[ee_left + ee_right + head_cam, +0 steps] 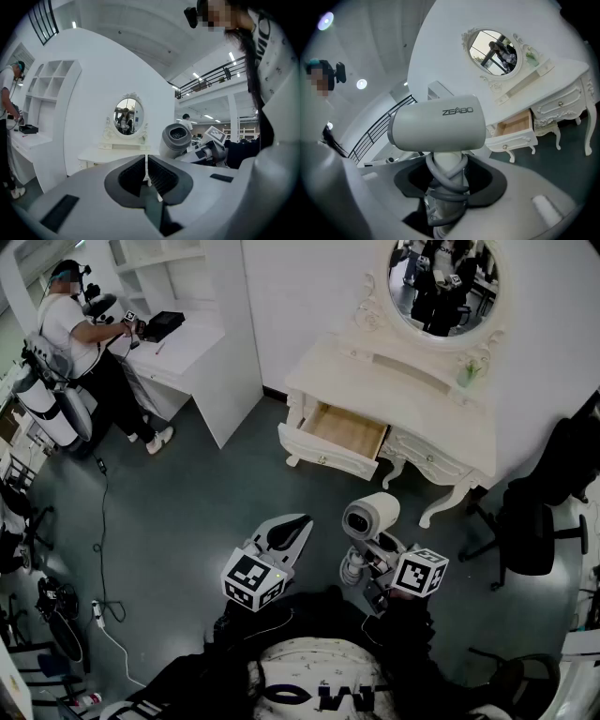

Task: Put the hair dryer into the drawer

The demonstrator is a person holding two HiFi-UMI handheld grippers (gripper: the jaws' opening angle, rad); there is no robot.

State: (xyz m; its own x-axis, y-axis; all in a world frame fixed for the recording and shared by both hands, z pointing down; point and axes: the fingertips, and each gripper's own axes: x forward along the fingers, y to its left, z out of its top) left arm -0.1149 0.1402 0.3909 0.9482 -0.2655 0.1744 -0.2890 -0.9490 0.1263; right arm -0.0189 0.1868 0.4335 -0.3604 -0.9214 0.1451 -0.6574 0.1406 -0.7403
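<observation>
Drawer stands pulled out of the desk, its top open from above. In front of the drawer, bare floor reaches to the right gripper, which holds the hair dryer. Right of the drawer: desk legs and an office chair. Left of the drawer: a white shelf unit.

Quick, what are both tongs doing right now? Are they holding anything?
Left tongs: closed, holding nothing.
Right tongs: closed on the hair dryer, gripping its handle.
</observation>
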